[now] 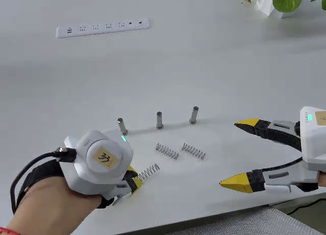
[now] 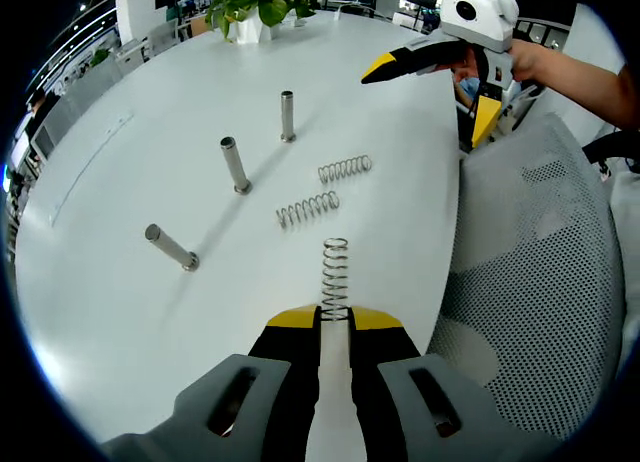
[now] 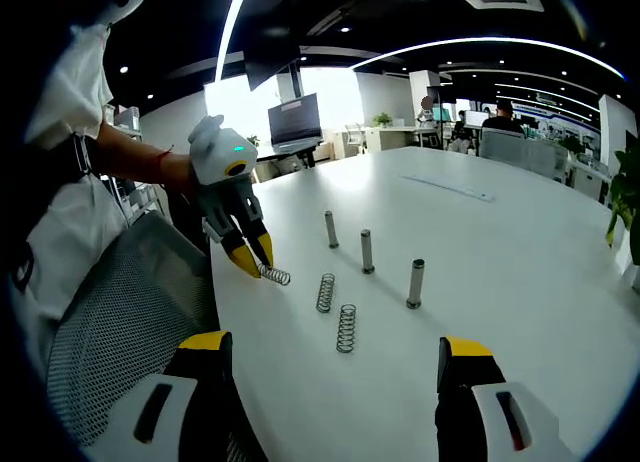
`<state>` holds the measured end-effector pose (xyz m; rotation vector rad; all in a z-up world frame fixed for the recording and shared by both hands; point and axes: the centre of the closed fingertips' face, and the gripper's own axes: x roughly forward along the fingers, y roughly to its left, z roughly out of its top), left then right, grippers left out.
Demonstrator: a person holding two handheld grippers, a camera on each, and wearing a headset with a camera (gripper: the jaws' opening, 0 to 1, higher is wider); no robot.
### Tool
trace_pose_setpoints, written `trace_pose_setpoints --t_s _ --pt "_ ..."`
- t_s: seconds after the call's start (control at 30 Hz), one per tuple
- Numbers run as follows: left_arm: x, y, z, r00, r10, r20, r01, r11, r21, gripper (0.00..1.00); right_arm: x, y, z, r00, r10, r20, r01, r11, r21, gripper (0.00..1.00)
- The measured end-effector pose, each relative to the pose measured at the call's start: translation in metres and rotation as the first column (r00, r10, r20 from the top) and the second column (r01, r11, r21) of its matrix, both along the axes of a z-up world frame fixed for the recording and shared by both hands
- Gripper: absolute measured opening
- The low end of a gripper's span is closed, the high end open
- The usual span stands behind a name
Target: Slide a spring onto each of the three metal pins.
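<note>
The left tool (image 2: 335,317) is clamped shut on one end of a spring (image 2: 335,275), which juts straight ahead of its tips, low at the white tabletop (image 2: 150,312). Three bare upright metal pins (image 2: 235,165) stand farther ahead and to its left, and two loose springs (image 2: 308,209) lie in between. The right tool (image 1: 239,152) hangs wide open, well off to the side. Gripped only at its end, the spring may buckle or slip free if it meets a pin off-centre.
</note>
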<state>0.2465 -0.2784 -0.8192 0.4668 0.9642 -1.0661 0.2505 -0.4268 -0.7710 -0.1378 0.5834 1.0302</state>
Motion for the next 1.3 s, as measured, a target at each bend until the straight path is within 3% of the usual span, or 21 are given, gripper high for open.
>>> trace_pose_setpoints --t_s 0.37,0.6,0.9,1.1,1.3 --pt "0.001 0.0 0.02 0.999 0.041 0.021 -0.039 0.994 -0.102 0.07 -0.002 0.026 0.017 0.999 0.05 0.0 -0.05 0.998 0.036 0.76" --pt "0.001 -0.002 0.031 0.998 0.046 0.038 -0.04 0.987 -0.156 0.07 -0.002 0.046 0.023 0.996 0.09 -0.01 -0.089 0.995 0.055 0.63" --pt "0.003 -0.003 0.044 0.996 0.068 0.052 -0.054 0.972 -0.231 0.07 0.004 0.076 0.033 0.993 0.108 -0.039 -0.102 0.986 0.129 0.49" --pt "0.003 -0.002 0.05 0.995 0.085 0.048 -0.069 0.96 -0.271 0.07 0.008 0.096 0.04 0.991 0.084 -0.1 -0.059 0.973 0.223 0.38" --pt "0.007 -0.003 0.058 0.992 0.115 0.049 -0.094 0.946 -0.31 0.07 0.012 0.108 0.033 0.982 0.008 -0.188 0.046 0.957 0.286 0.32"
